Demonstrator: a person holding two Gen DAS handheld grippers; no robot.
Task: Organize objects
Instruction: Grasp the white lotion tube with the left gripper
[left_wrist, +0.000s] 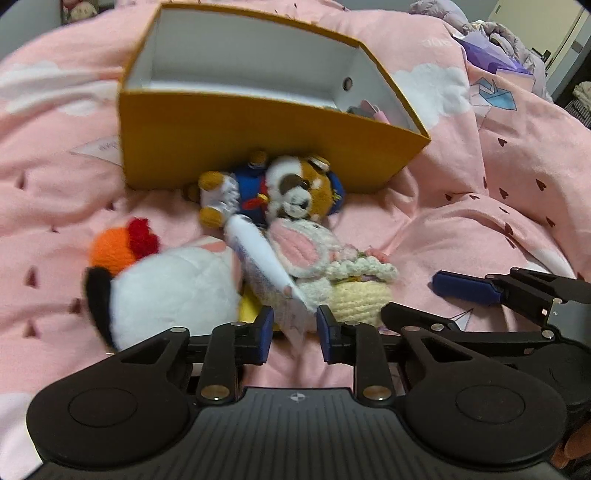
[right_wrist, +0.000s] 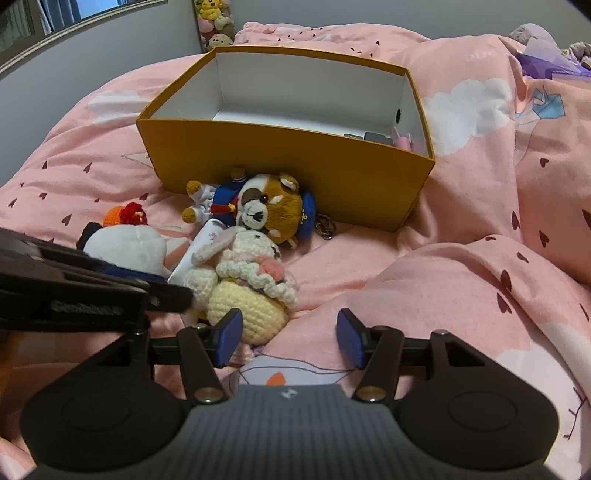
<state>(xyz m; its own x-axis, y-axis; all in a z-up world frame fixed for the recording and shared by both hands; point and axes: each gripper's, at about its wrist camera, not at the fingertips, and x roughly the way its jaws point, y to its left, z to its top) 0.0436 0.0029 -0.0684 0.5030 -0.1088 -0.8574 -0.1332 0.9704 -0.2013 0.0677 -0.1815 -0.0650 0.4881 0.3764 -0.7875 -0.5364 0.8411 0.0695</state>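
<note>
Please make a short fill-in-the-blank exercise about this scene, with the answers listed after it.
1. The box is ____ outside and white inside.
2. The dog wears a ____ sailor suit.
3. The tube lies between the left claw's ____.
4. The toys lie on a ____ blanket.

Missing words: yellow; blue; pads; pink

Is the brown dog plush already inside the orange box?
No, the dog plush lies on the pink bedding, against the outside of the box.
</note>
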